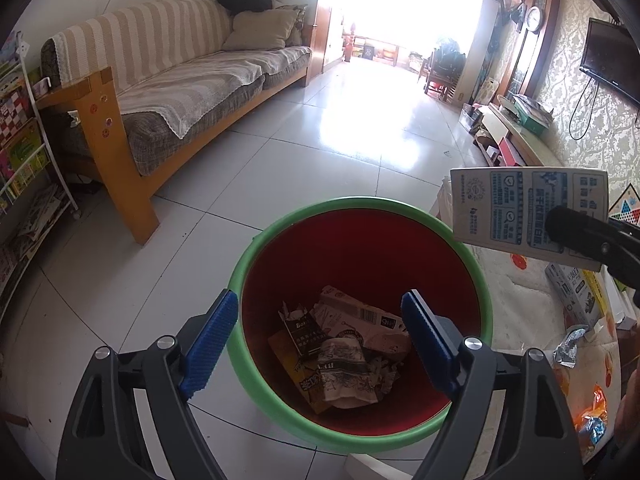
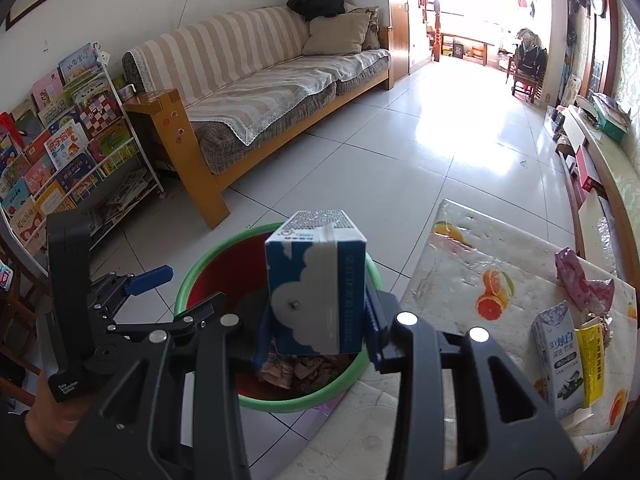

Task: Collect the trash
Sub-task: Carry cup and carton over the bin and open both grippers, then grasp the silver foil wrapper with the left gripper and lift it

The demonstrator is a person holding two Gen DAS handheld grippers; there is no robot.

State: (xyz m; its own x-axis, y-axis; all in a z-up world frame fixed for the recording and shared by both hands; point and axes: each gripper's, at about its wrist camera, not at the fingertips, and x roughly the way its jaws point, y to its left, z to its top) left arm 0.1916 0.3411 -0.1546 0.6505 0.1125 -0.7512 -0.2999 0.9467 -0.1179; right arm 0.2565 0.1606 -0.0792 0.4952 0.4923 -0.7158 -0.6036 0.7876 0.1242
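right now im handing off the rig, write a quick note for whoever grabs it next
Left gripper: jaws open, empty, over the green-rimmed bin.
Right gripper: jaws shut on a blue and white carton, near the bin's rim, not yet dropped.
Done: cartons and wrappers already lie in the bin.
Left: release the carton into the bin, then clear the table: a standing milk carton, yellow packet, pink wrapper.

The bin (image 1: 360, 320) mouth gapes unobstructed under the spread left gripper (image 1: 316, 340); the table edge (image 2: 424, 264) crowds its right, the sofa leg (image 1: 132, 200) stands well apart left.
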